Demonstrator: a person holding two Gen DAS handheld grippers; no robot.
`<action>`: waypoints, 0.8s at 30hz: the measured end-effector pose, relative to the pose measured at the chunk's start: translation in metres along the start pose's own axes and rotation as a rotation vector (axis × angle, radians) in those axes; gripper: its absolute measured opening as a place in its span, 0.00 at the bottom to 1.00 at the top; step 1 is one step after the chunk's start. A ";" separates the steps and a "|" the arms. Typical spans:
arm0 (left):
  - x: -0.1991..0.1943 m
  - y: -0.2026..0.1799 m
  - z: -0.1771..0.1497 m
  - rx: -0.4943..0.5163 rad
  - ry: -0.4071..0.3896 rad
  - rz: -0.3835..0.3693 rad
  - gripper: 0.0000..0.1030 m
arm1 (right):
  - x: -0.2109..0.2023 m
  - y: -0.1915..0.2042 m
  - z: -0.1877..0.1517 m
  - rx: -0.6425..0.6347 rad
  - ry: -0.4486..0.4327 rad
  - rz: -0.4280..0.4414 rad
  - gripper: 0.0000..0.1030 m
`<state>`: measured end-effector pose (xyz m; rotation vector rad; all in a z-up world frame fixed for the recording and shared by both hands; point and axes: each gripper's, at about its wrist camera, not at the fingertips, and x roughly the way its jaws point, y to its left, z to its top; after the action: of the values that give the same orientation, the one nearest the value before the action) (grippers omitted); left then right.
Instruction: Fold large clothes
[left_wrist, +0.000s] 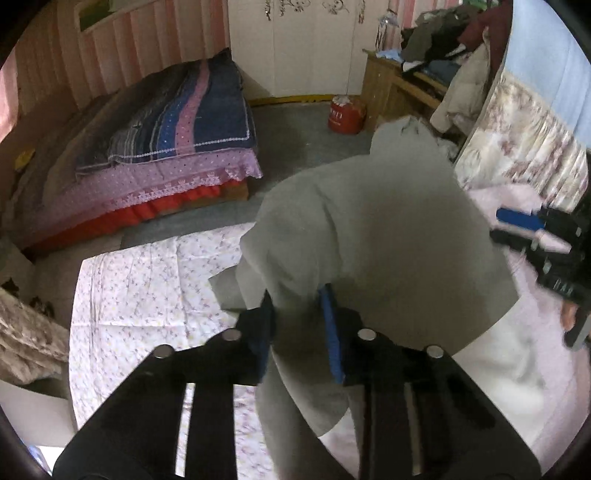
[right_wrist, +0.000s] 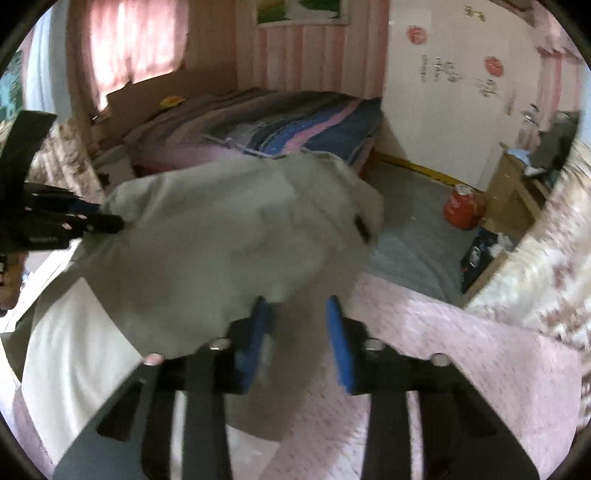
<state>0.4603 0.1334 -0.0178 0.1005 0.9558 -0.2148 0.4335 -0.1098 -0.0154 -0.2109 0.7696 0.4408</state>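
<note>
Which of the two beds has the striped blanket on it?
The far bed across the floor, with purple lace and red skirt. The near bed under the grey garment has a floral sheet.

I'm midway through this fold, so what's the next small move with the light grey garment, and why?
Probably lower both grippers together toward the pink floral bedsheet. The light grey fabric garment hangs bunched in the air, with cloth running between the fingers of the left gripper and the right gripper, so laying it flat should come before any fold.
</note>
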 end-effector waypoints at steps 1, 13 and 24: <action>0.005 0.004 -0.005 0.007 0.012 0.009 0.21 | 0.005 0.006 0.004 -0.026 0.011 0.006 0.19; 0.048 0.031 -0.046 -0.020 0.085 0.024 0.14 | 0.069 0.040 0.005 -0.232 0.131 0.020 0.14; 0.054 0.013 -0.036 0.016 0.124 0.101 0.14 | 0.075 0.032 0.002 -0.174 0.131 0.033 0.13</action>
<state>0.4646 0.1448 -0.0823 0.1779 1.0691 -0.1246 0.4678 -0.0579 -0.0681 -0.3926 0.8643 0.5298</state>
